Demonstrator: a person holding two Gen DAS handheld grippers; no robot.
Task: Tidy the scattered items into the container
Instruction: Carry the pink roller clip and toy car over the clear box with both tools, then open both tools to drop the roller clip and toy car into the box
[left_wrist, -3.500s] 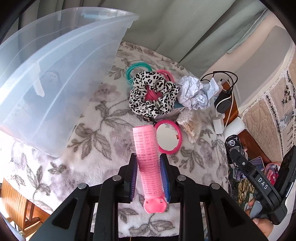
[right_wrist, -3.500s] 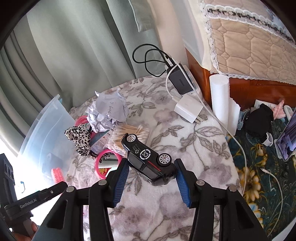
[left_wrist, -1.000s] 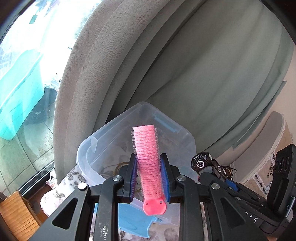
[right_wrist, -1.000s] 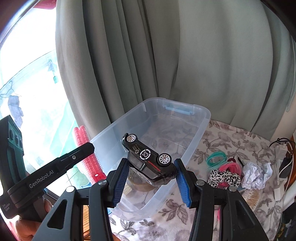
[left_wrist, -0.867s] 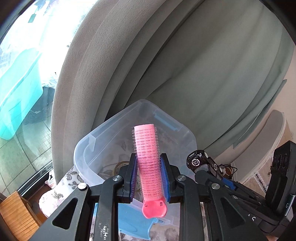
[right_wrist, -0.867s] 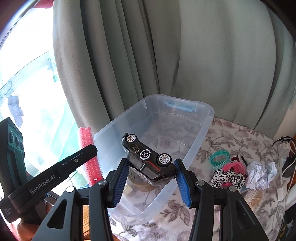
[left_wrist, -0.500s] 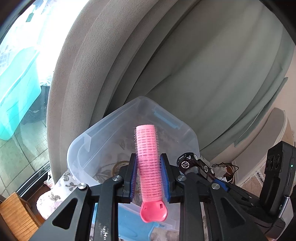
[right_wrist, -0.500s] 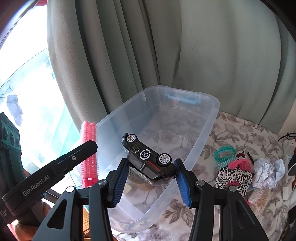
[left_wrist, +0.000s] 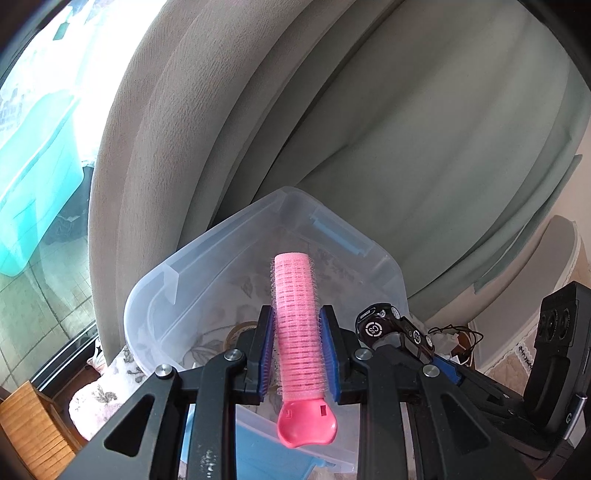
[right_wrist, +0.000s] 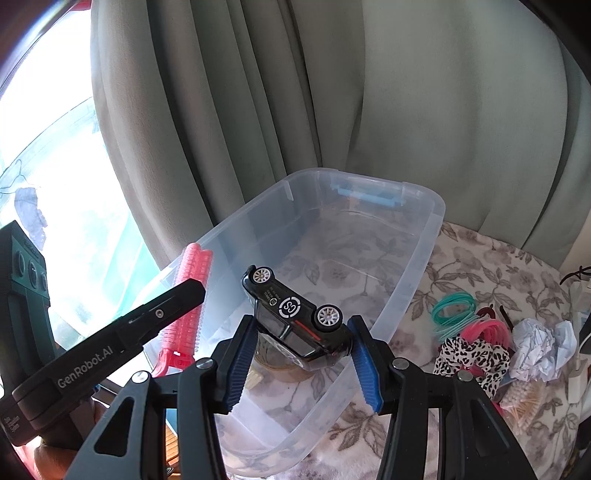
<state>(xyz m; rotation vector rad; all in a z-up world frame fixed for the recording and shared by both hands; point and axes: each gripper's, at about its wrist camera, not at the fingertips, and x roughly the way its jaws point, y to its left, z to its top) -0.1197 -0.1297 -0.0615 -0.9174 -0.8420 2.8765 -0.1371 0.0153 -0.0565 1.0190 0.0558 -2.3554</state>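
Note:
My left gripper (left_wrist: 297, 345) is shut on a pink hair roller (left_wrist: 297, 314) and holds it above the near end of the clear plastic container (left_wrist: 207, 254). The roller also shows in the right wrist view (right_wrist: 190, 295), at the container's left rim. My right gripper (right_wrist: 299, 354) is shut on a black toy car (right_wrist: 295, 317) and holds it over the container (right_wrist: 417, 266). The car also shows in the left wrist view (left_wrist: 384, 325). A roll of tape (right_wrist: 275, 363) lies inside on the bottom, partly hidden by the car.
On the floral cloth (right_wrist: 491, 266) right of the container lie teal hair ties (right_wrist: 452, 308), pink hair ties (right_wrist: 487, 330), a leopard scrunchie (right_wrist: 472, 356), crumpled paper (right_wrist: 539, 347) and cotton swabs (right_wrist: 522, 400). Grey curtains (right_wrist: 332, 92) hang behind. A blue lid (left_wrist: 258, 454) lies below the left gripper.
Both grippers have moved in closer over the container, still holding the roller and the car. The container looks larger and lower in both views.

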